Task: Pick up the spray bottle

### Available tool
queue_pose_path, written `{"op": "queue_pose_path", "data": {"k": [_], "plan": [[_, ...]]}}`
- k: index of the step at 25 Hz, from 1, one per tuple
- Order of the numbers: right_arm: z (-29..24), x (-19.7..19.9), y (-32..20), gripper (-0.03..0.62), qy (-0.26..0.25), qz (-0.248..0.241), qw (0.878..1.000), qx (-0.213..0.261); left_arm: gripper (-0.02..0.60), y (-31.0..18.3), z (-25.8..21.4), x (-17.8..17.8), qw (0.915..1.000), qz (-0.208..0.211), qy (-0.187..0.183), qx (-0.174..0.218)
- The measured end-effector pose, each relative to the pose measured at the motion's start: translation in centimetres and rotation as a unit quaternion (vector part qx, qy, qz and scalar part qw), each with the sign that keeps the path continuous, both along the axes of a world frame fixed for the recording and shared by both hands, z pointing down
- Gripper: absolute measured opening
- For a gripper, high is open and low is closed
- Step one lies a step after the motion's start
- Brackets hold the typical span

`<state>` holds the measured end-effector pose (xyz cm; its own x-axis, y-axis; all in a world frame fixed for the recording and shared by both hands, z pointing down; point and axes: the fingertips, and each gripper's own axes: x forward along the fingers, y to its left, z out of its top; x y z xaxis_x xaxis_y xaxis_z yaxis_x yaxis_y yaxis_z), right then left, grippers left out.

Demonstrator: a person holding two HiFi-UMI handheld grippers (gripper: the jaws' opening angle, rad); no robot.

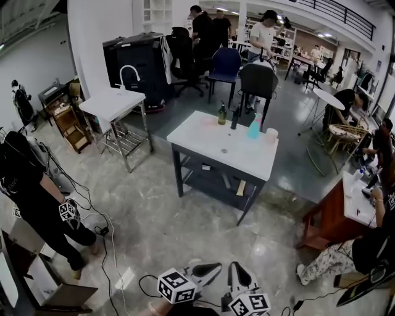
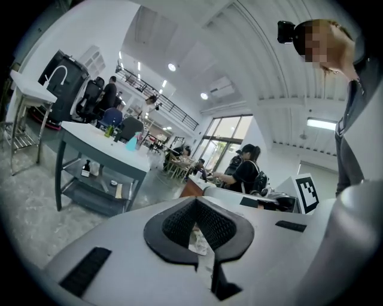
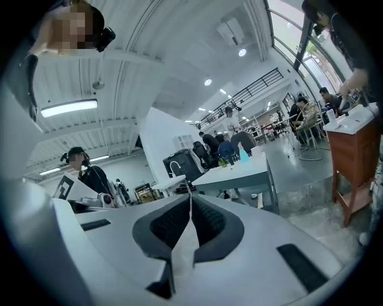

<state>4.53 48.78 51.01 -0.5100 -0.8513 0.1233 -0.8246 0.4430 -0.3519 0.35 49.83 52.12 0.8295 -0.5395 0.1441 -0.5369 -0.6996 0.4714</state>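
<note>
Open workshop, white table (image 1: 207, 143), spray bottle (image 1: 254, 128)

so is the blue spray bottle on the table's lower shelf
No, the blue spray bottle stands on the white tabletop, near its far edge.

You are standing in a large open lab or workshop hall, not a home. A polished stone floor (image 1: 154, 216) runs under a high ceiling with a railed mezzanine (image 1: 345, 15). A white-topped work table (image 1: 210, 145) with a lower shelf stands in the middle, with a freestanding sink stand (image 1: 111, 102) and its faucet (image 1: 128, 73) near it and a black equipment cabinet (image 1: 139, 65) behind. There are office chairs (image 1: 258, 80), people seated at desks (image 1: 347, 99) and cables (image 1: 86, 197) trailing across the floor.
</note>
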Motion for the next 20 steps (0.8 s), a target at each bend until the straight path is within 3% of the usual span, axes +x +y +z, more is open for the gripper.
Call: {"op": "queue_pose_path", "data": {"k": [6, 11, 15, 20], "plan": [[-1.0, -1.2, -7.8, 0.010, 0.002, 0.013, 1.000, 0.007, 0.005, -7.6, -0.9, -1.8, 0.9992, 0.019, 0.032, -0.014], [-2.1, -2.6, -13.6, 0.010, -0.001, 0.022, 1.000, 0.011, 0.005, -14.1, -1.8, -4.1, 0.9997, 0.015, 0.018, -0.004], [-2.0, -3.3, -17.1, 0.009, -0.004, 0.035, 0.999, 0.010, 0.005, -18.1, -1.6, -5.4, 0.9995, 0.011, 0.025, -0.018], [-2.0, -3.6, -20.5, 0.010, -0.003, 0.055, 0.998, 0.011, 0.005, -21.4, -1.3, -5.7, 0.9992, 0.032, 0.019, -0.014]]}}
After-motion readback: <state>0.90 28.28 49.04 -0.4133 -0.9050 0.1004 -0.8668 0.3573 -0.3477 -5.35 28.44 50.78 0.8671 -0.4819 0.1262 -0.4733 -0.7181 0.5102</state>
